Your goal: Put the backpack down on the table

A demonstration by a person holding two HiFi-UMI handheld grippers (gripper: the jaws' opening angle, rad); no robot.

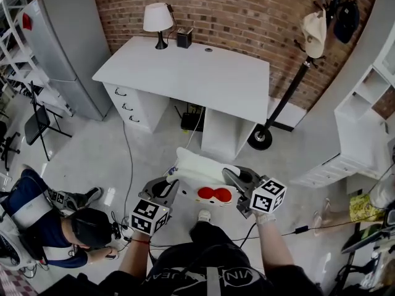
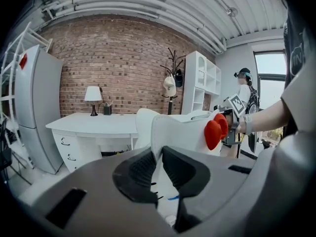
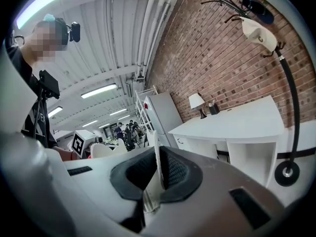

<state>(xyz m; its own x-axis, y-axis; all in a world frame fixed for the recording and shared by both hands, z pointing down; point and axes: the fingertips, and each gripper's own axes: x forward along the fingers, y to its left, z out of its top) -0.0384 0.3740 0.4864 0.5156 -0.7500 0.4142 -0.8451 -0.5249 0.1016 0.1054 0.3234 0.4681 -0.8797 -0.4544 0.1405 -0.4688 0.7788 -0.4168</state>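
A white backpack [image 1: 200, 174] with a red bow [image 1: 214, 195] hangs in the air between my two grippers, over the floor in front of the white table [image 1: 191, 73]. My left gripper [image 1: 171, 185] is shut on the backpack's left edge, a thick white panel [image 2: 163, 132] caught between its pads. The right gripper [image 1: 232, 182] is shut on a thin white strap [image 3: 157, 169] at the bag's right side. In the left gripper view the red bow [image 2: 216, 130] and the right gripper [image 2: 234, 120] show beyond the bag.
A lamp [image 1: 158, 20] and a small dark box [image 1: 184, 37] stand at the table's back edge. A coat stand [image 1: 281, 97] rises right of the table, a grey cabinet [image 1: 65, 48] to its left. A person [image 1: 49, 224] crouches on the floor at lower left. Cables lie on the floor.
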